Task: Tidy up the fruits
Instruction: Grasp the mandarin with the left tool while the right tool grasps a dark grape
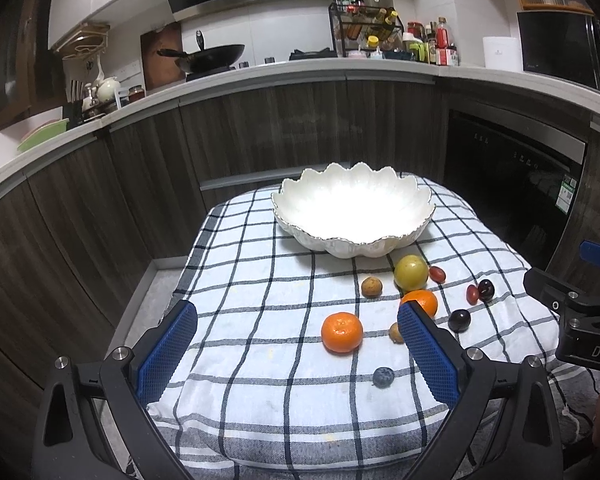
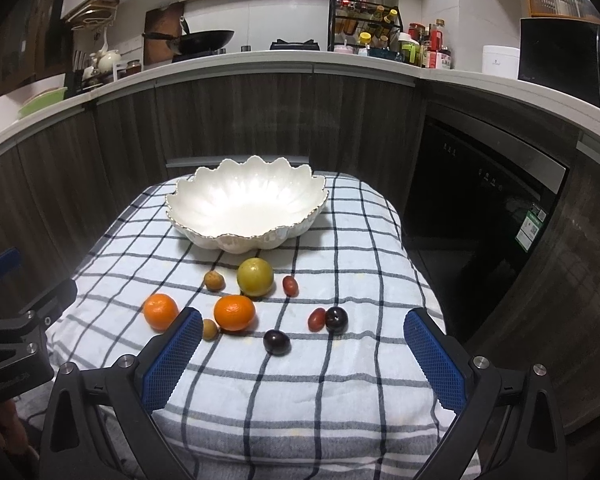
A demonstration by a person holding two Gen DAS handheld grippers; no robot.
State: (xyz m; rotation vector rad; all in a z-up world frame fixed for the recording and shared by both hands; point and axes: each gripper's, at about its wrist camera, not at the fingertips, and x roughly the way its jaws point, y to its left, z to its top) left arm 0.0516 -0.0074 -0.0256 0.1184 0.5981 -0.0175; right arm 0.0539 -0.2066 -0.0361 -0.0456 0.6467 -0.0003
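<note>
Where fruit litters the checked cloth, both tongs agape, white bowl beyond.

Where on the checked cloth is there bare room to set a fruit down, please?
Free: the cloth on the right, beside the bowl and the dark plums, and the near edge. Crowded: the strip between bowl and both oranges.

Checked cloth, black wok on the counter, spice rack, microwave.
</note>
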